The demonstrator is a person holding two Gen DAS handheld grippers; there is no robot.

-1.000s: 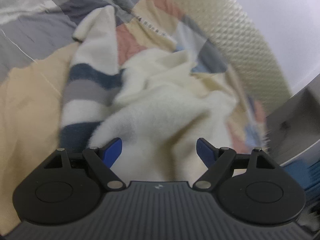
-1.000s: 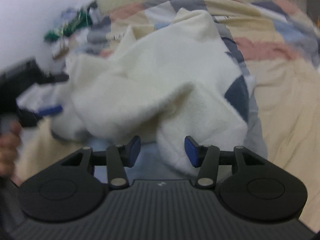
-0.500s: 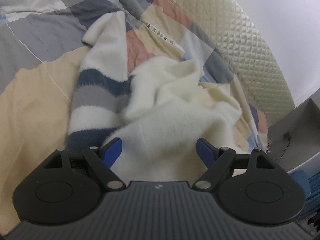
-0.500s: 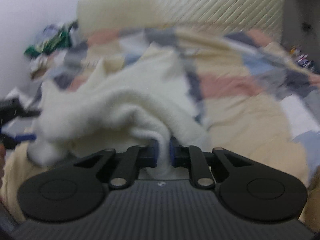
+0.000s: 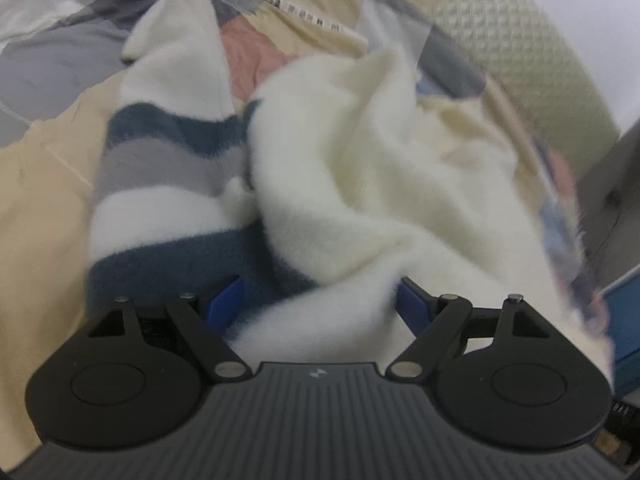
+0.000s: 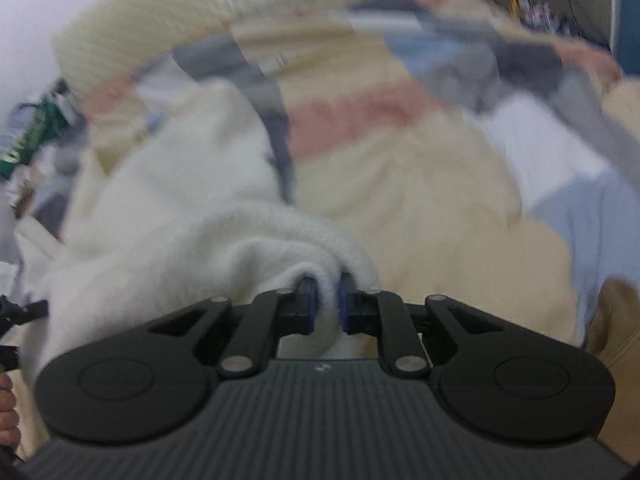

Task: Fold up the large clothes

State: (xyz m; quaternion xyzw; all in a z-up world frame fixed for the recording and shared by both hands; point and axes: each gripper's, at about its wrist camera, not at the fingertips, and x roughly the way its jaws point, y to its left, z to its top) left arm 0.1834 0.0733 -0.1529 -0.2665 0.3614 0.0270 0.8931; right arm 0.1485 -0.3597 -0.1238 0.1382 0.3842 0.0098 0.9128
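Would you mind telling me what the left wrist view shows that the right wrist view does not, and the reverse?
Only the left wrist view shows the left gripper, jaws wide apart with cream fleece lying between them unpinched, and the garment's navy and grey stripes clearly.

Only the right wrist view shows the right gripper shut on a fold of the fleece, and clutter at the far left.

Both show the cream garment on the patchwork bedspread before the quilted headboard.
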